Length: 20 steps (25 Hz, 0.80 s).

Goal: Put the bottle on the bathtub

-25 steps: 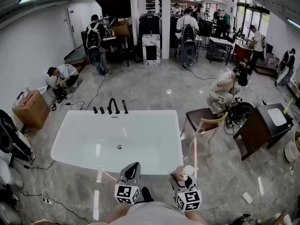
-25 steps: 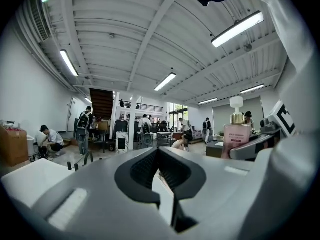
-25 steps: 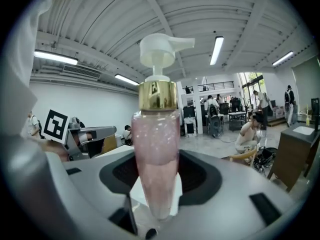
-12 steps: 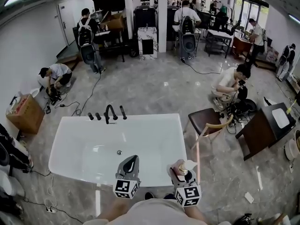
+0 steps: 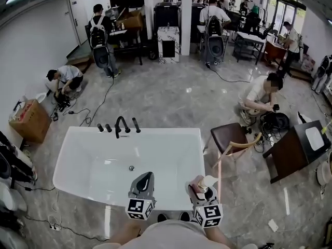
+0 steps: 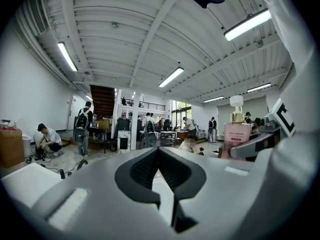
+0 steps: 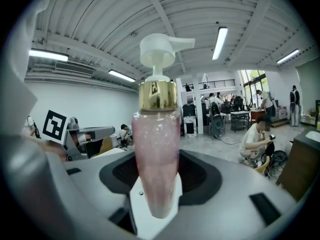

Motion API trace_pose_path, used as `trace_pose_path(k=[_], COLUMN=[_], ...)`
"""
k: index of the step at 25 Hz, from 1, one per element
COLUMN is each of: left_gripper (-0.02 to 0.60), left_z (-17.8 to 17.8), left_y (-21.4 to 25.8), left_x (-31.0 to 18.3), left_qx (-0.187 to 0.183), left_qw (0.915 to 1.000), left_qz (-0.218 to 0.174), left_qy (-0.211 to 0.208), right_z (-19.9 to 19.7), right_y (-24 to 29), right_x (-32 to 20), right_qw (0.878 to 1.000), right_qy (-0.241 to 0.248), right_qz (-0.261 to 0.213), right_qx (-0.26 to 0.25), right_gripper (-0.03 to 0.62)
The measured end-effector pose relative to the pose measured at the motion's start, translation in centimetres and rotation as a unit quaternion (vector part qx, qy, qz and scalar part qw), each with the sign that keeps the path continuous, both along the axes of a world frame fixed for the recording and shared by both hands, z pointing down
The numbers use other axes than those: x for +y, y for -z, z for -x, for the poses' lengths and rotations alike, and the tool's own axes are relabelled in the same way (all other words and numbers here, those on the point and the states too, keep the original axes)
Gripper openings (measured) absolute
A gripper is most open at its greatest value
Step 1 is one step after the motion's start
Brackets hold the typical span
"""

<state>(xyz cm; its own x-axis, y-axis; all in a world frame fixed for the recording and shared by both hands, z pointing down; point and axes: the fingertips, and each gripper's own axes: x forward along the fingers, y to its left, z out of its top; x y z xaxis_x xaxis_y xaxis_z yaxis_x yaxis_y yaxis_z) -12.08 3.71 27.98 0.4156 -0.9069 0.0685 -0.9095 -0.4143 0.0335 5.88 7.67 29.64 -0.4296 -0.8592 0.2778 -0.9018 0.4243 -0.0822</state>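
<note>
One white bathtub (image 5: 161,157) on grey floor (image 5: 171,95).

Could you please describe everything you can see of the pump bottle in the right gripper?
The pump bottle has a white pump head with its spout pointing right in the right gripper view, a gold collar, and a clear body that looks like plastic or glass, filled with pale pink, speckled liquid. It stands upright, clamped low on its body between the jaws of the right gripper. It is in the air by the near right corner of the bathtub, not yet set down.
</note>
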Motion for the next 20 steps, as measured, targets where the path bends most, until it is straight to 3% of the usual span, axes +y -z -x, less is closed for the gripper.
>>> trace_pose_path(k=[12,20], left_gripper=[0.009,0.009], left_z=[1.0,0.9], left_y=[-2.1,-5.3], left_x=[-2.5,-5.3], left_qx=[0.002,0.005], left_qw=[0.9995,0.9997], left_qz=[0.014,0.014], left_qy=[0.027,0.019], right_z=[-0.8,-1.3], right_y=[-1.6,-5.5], right_x=[-3.2,-7.4], right_qw=[1.000,1.000], right_qy=[0.009,0.002], right_qz=[0.009,0.017], right_qx=[0.006,0.012], right_gripper=[0.218,0.218])
